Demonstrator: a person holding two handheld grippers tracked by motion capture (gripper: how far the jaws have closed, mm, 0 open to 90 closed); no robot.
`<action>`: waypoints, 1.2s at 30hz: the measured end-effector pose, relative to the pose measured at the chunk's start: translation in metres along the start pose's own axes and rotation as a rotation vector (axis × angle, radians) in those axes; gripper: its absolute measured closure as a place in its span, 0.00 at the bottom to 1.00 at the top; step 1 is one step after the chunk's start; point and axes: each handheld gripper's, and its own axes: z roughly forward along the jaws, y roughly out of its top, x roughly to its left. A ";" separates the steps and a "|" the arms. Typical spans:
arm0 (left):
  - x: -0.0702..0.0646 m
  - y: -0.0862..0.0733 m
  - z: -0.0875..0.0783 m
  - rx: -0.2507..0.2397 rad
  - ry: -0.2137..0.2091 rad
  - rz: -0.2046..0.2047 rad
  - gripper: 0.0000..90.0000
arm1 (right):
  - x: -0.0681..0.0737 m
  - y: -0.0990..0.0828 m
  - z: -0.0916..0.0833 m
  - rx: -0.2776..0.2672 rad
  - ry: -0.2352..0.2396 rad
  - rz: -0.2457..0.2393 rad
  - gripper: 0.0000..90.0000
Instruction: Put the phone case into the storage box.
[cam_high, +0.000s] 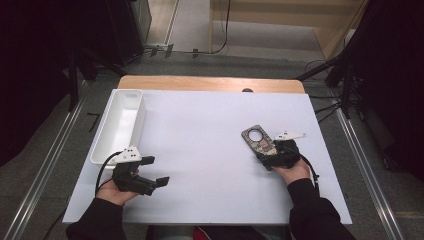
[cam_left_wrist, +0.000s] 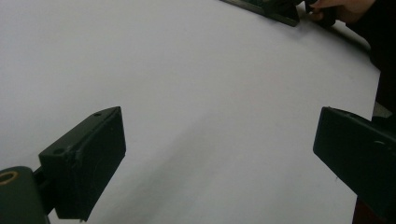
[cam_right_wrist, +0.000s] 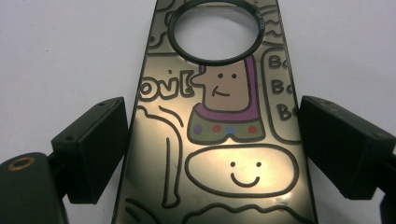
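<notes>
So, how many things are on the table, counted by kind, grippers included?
Grippers: 2 (left gripper, right gripper)
White tray: 1
Cartoon tag with a ring hole: 1
Total: 4

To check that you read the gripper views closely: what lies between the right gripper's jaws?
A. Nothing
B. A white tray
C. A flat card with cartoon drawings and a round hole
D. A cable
C: the cartoon card lies between the right gripper's jaws on the table.

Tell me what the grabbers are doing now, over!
Right gripper fingers straddle the cartoon plate, flat on the table; contact unclear. Left gripper open over bare white table. White bin far left, nothing in the way.
</notes>
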 end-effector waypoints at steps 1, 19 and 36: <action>0.000 0.000 0.000 0.001 0.000 0.001 0.02 | 0.001 0.000 0.000 0.003 -0.009 -0.007 0.11; 0.001 0.000 -0.001 -0.005 0.002 -0.011 0.02 | 0.006 0.000 0.002 0.016 -0.049 -0.046 0.11; 0.000 0.001 0.000 -0.001 -0.017 -0.003 0.02 | 0.005 0.003 0.002 0.032 -0.041 -0.036 0.11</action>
